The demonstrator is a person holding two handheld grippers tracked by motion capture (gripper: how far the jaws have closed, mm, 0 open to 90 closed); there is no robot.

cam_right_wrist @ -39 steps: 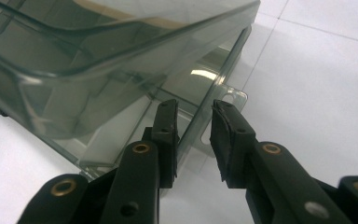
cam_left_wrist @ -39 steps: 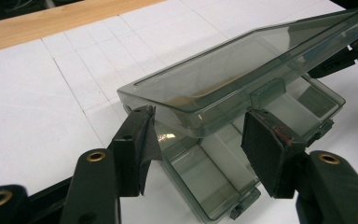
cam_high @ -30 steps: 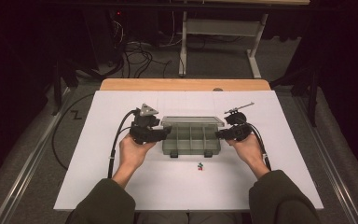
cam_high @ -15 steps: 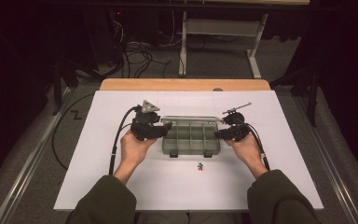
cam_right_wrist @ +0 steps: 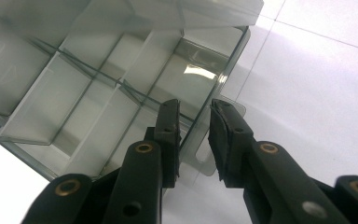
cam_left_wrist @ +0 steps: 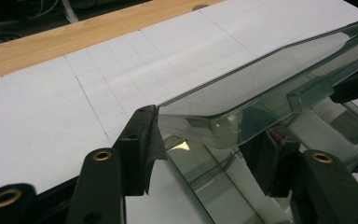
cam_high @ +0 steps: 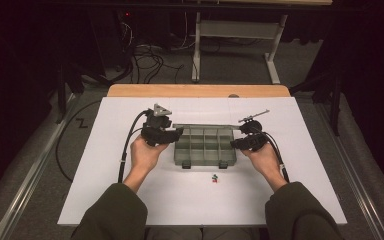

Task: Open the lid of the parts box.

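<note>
A clear plastic compartment box (cam_high: 205,147) lies mid-table, its divided cells (cam_right_wrist: 74,84) showing bare. Its lid (cam_high: 200,126) is tilted up along the far side. My left gripper (cam_high: 177,134) is at the box's left end. In the left gripper view the lid's corner (cam_left_wrist: 261,79) sits between its jaws (cam_left_wrist: 209,149), which have just been closing; one pad (cam_left_wrist: 149,135) touches the lid's edge and the other is under it. My right gripper (cam_high: 235,144) is at the box's right end. Its jaws (cam_right_wrist: 193,126) straddle the right wall, with gaps visible beside the pads.
A few tiny coloured bits (cam_high: 214,177) lie on the white table sheet (cam_high: 130,200) just in front of the box. A wooden strip (cam_high: 200,90) runs along the far table edge. Cables trail from both grippers.
The lid has swung up from nearly flat to tilted open, and the left gripper shifted slightly with it. The right gripper has stayed put.
</note>
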